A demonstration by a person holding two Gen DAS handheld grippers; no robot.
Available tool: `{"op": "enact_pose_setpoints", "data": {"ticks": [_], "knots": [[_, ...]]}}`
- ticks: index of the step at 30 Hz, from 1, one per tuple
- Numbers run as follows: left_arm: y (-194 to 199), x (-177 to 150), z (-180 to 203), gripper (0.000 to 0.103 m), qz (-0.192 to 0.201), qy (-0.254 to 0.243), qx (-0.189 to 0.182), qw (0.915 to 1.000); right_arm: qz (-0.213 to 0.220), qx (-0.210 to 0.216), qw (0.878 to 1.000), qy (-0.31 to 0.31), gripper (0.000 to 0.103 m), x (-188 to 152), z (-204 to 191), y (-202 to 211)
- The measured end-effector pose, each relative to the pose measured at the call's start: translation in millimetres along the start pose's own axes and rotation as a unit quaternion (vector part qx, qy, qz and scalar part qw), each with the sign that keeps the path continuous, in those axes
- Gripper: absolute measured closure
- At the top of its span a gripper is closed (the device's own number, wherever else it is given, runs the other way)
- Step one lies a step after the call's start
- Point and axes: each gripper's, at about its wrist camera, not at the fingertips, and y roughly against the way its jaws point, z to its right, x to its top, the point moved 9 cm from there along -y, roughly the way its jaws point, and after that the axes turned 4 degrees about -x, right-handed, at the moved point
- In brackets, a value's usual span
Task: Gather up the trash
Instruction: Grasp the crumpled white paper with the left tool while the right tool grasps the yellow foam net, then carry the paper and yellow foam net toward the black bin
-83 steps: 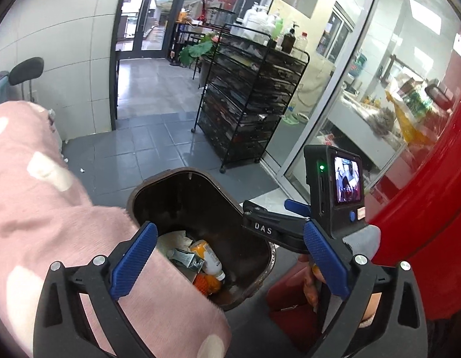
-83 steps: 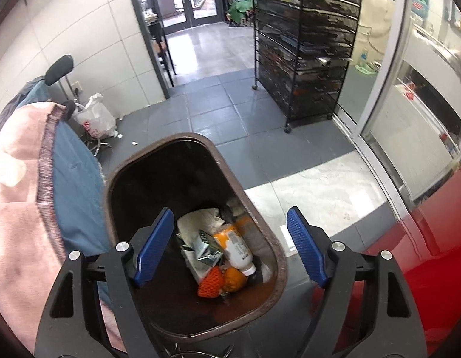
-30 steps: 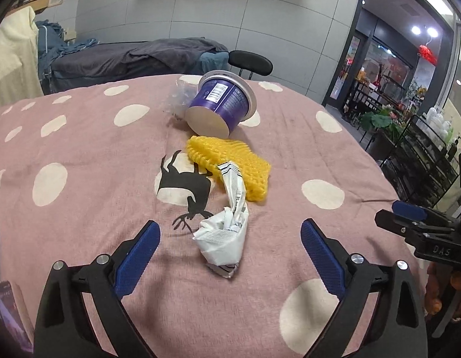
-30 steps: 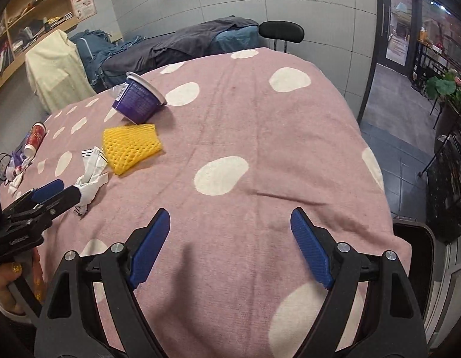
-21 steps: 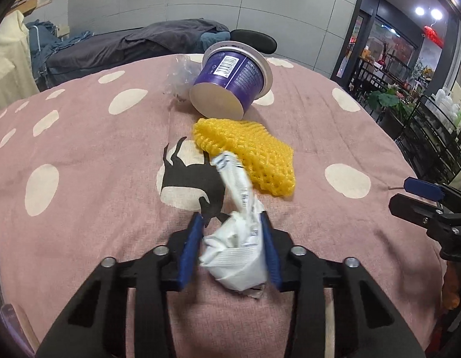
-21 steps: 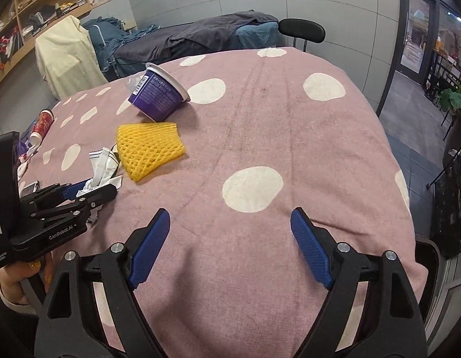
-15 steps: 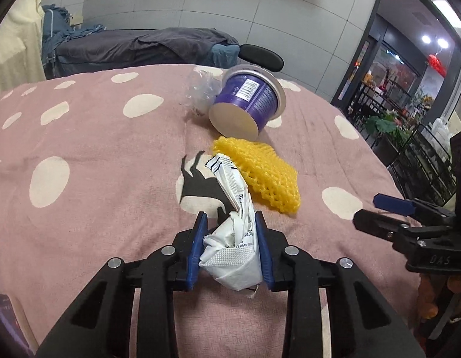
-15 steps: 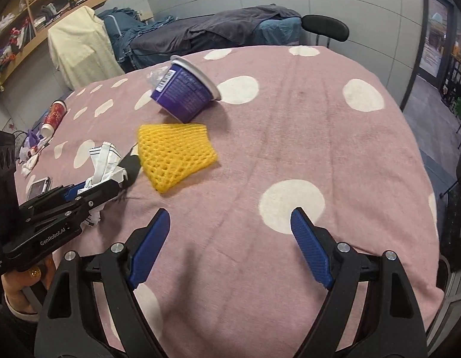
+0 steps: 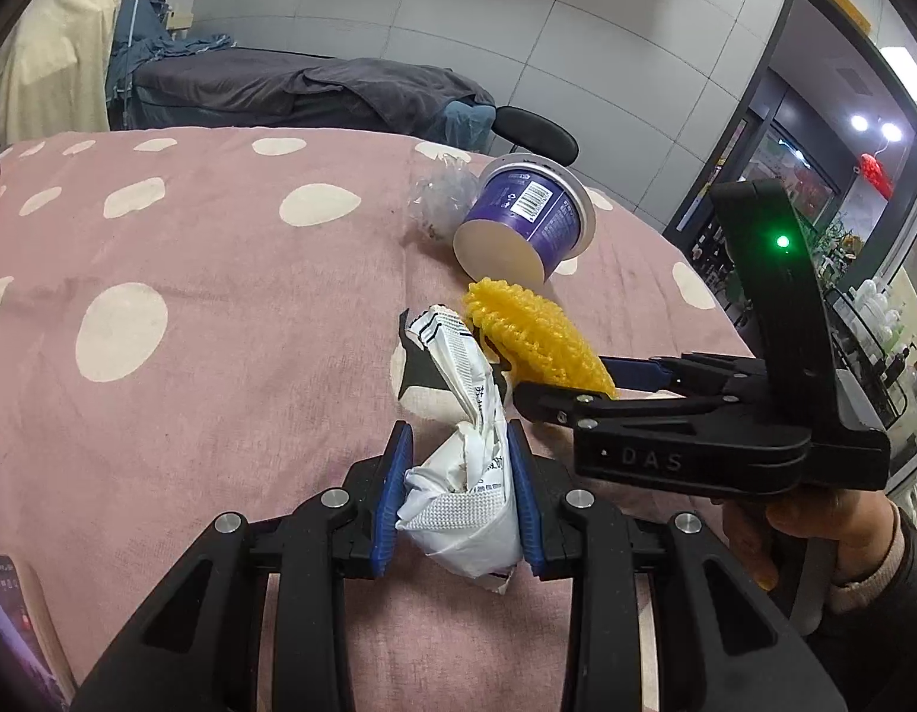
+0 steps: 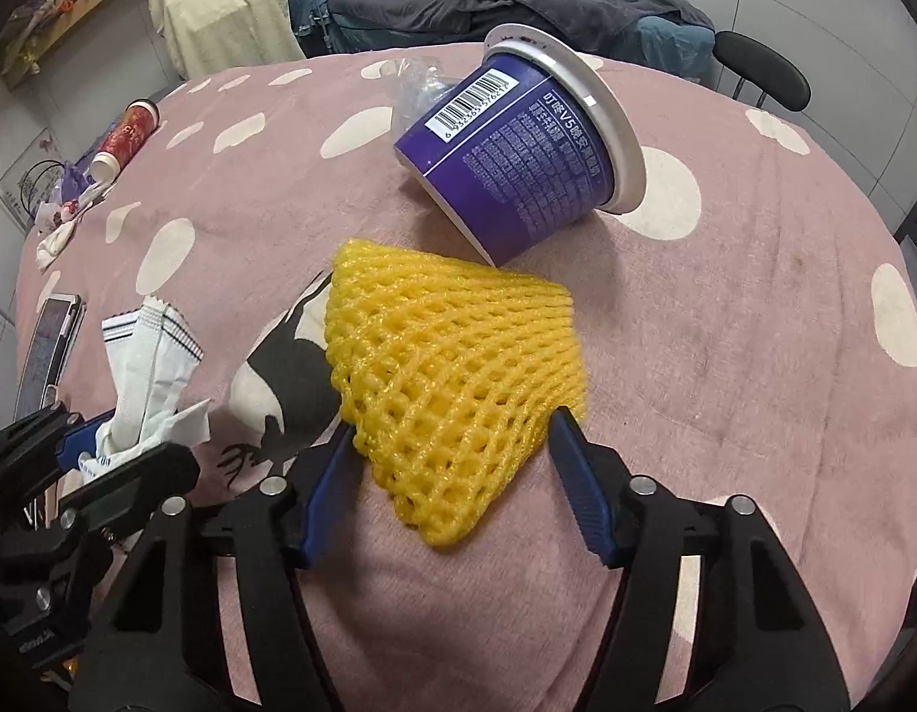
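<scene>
Now both hands are picking up mid-table: the left gripper (image 9: pixel 458 492) pinches the crumpled white wrapper (image 9: pixel 467 486), the right gripper's (image 10: pixel 452 483) fingers are closing around the yellow foam net (image 10: pixel 452 374). Next, I'd say, lift both clear.

Background — a lived-in room
Pink polka-dot cloth (image 10: pixel 725 308), phone (image 10: pixel 46 350) at its edge, cream jacket (image 10: pixel 221 6) hanging — black chair (image 9: pixel 535 133) beyond.

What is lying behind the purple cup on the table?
Behind the purple cup, a crumpled clear plastic wrapper lies on the pink spotted cloth. The cup hides part of it; anything more there cannot be seen.
</scene>
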Motion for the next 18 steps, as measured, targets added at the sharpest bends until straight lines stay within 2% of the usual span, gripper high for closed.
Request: {"op": "enact_pose_setpoints", "data": {"ticks": [2,4,7,18], "knots": [[-0.1,-0.6,0.8,0.071,0.0,0.0,-0.001,1.0,0.008,-0.011,1.0,0.002,0.07,2.7,2.9,2.7],[0.2,-1.0,2.1,0.071,-0.001,0.0,-0.002,1.0,0.016,-0.022,1.0,0.007,0.085,2.7,6.5,7.6],[1.1,-1.8,5.9,0.071,0.001,-0.002,-0.004,1.0,0.021,-0.009,1.0,-0.007,0.086,-2.0,11.1,16.6],[9.3,-5.1,38.0,0.071,0.005,-0.028,-0.019,0.9994,0.057,-0.006,0.998,-0.035,0.087,-42.4,26.7,71.5]]}}
